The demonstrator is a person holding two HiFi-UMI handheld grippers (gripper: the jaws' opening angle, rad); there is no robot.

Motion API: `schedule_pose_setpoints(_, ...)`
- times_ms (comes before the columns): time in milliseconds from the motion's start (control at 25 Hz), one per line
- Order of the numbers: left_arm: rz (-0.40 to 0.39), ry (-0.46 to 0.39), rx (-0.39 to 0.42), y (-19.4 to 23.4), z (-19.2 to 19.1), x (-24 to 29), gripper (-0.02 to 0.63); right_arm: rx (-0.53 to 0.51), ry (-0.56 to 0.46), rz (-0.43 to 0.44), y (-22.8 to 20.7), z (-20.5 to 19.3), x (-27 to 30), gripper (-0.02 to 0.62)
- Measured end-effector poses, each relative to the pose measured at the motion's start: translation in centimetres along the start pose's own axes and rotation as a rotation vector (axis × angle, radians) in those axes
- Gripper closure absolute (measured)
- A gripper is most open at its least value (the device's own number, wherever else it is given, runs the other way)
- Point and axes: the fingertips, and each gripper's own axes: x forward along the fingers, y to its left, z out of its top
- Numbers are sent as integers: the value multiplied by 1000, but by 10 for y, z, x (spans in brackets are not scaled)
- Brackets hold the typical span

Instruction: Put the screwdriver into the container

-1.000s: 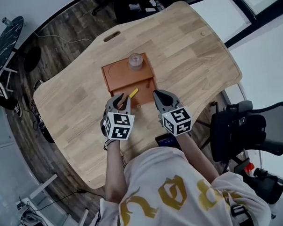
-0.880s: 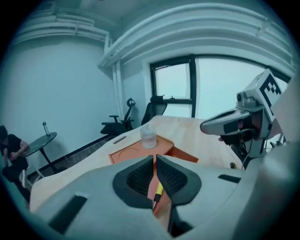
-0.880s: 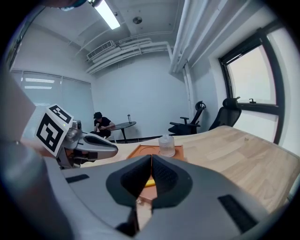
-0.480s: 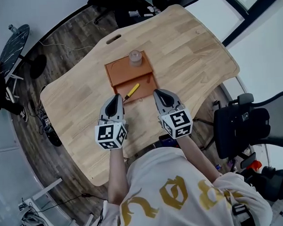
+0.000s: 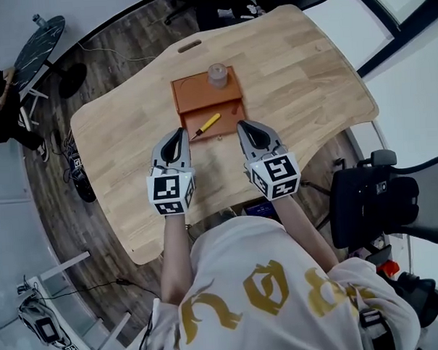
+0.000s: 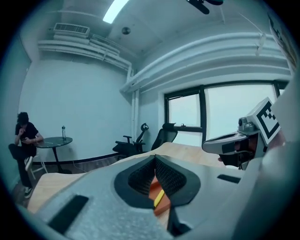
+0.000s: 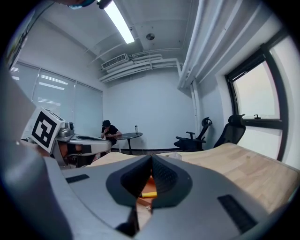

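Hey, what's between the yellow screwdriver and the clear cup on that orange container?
Nothing loose. In the head view, only the orange container's own surface and its dividing ridge separate the screwdriver from the clear cup.

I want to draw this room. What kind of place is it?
Probably an office: a big wooden table, black office chairs, and a person sitting at a small round table.

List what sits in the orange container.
A yellow-handled screwdriver lies in its near compartment; a clear jar stands at the far end. Whatever is under the jar is covered.
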Motion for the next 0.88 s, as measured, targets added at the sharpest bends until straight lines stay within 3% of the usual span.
schedule_pose_setpoints(400,10,31,-1,-27,-2,-7,595,-16,16,21,-9,-4,-20,584)
schedule_pose_setpoints(880,33,63,-13,-22,-6,-2,595,-37,31,18,-18,-4,-16,584)
